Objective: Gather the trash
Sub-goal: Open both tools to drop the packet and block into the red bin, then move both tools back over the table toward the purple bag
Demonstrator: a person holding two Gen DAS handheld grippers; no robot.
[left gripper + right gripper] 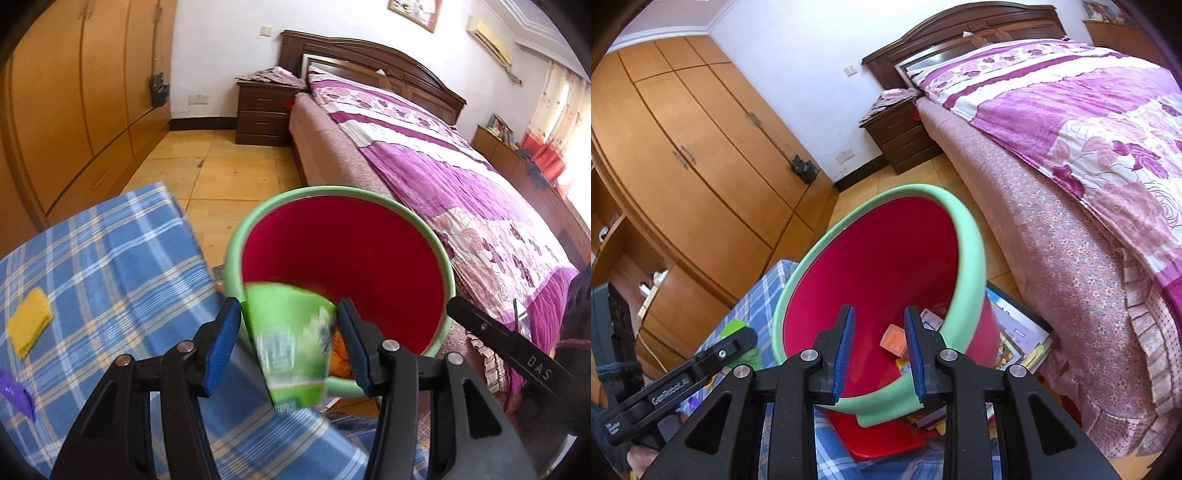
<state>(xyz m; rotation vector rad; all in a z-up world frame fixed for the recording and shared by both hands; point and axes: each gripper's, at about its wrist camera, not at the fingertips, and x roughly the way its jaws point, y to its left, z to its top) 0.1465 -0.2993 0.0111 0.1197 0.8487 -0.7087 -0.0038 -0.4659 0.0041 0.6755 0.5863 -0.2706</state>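
A red trash bin with a green rim (pixel 343 195) is tilted toward me at the edge of the blue plaid table (pixel 110 258). My left gripper (pixel 290 347) has a blurred green packet (pixel 291 343) between its blue pads (pixel 221 343), just over the bin's near rim; the jaws look slightly wider than the packet. An orange piece (pixel 338 358) lies inside the bin. My right gripper (pixel 879 354) is shut on the bin's near green rim (pixel 882 400) and holds the bin tilted. Orange and white scraps (pixel 894 341) lie inside it.
A yellow sponge (pixel 29 321) and a purple item (pixel 14 391) lie on the plaid table. A bed with a purple floral cover (pixel 461 177) is at the right, a nightstand (pixel 264 110) beyond, wooden wardrobes (pixel 74 92) at the left. Books (pixel 1019 339) lie under the bin.
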